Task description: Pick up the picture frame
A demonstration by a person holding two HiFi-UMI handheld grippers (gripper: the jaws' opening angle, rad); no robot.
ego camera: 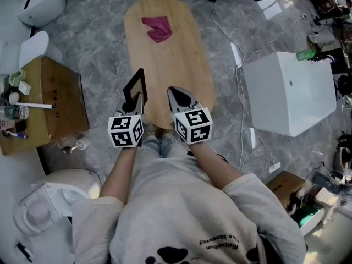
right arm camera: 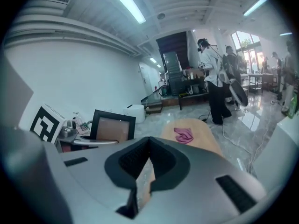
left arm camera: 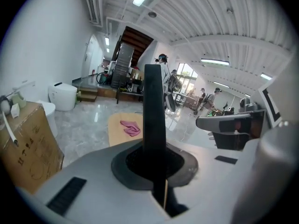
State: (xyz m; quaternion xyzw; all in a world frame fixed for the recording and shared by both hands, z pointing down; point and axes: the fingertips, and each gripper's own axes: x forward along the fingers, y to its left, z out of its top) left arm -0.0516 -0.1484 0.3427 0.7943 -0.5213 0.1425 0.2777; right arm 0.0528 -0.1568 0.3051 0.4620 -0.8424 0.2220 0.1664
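Note:
The picture frame (ego camera: pixel 135 85) is black with a brown backing and hangs in the air over the near end of the oval wooden table (ego camera: pixel 181 54). My left gripper (ego camera: pixel 136 99) is shut on the frame's lower edge. In the left gripper view the frame's edge (left arm camera: pixel 153 111) stands upright between the pads of the left gripper (left arm camera: pixel 154 158). The right gripper view shows the frame (right arm camera: pixel 112 126) face-on at the left. My right gripper (ego camera: pixel 177 94) is level with the left one, shut, with nothing in it; the right gripper's (right arm camera: pixel 147 147) pads meet.
A pink cloth (ego camera: pixel 157 28) lies at the table's far end. A cardboard box (ego camera: pixel 54 98) with bottles stands at the left, a white cabinet (ego camera: pixel 290 91) at the right, and cables (ego camera: pixel 240 65) trail on the floor. People (right arm camera: pixel 212 73) stand far off.

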